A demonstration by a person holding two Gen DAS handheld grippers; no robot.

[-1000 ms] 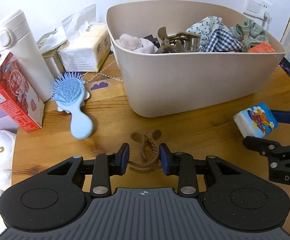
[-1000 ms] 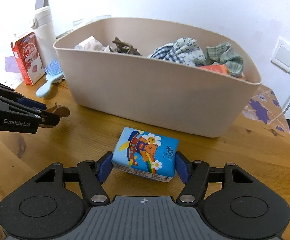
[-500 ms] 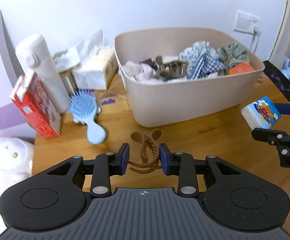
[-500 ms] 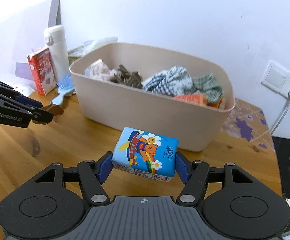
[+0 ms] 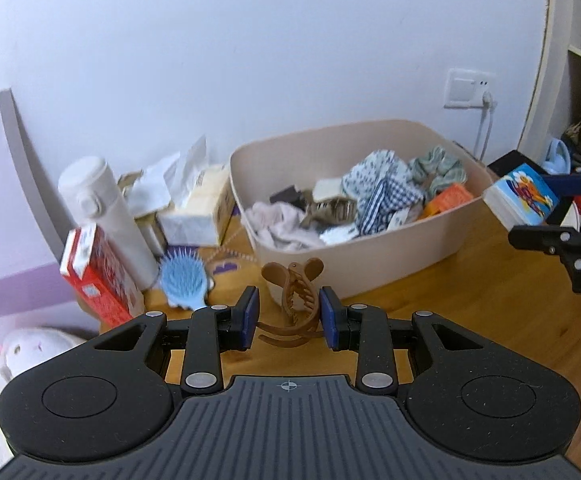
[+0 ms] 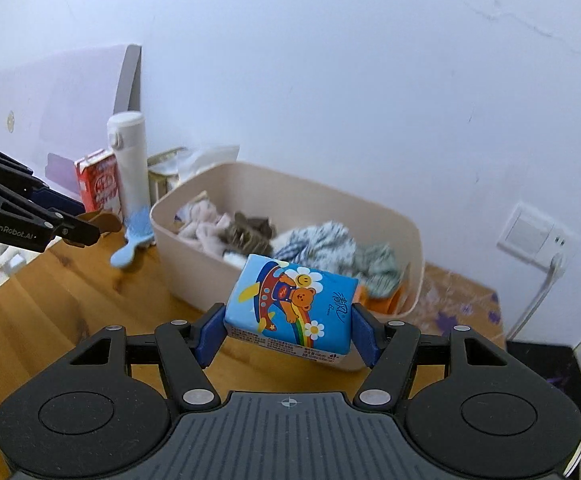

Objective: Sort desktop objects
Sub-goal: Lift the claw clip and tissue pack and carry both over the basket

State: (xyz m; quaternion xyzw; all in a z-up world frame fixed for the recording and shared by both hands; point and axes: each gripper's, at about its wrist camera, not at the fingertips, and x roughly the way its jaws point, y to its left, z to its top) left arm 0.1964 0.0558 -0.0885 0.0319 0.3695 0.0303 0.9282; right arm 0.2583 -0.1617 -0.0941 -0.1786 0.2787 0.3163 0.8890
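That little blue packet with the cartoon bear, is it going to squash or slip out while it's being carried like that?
Probably it squashes a little: the tissue pack looks soft and plastic-wrapped, clamped end to end by the right gripper. Its glossy film could be slippery, yet it sits only slightly tilted. It is likely light for its size, so a drop seems unlikely.

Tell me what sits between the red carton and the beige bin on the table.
In the left wrist view: a white flask, a tissue box and, nearer, a blue hairbrush lie between red carton and bin.
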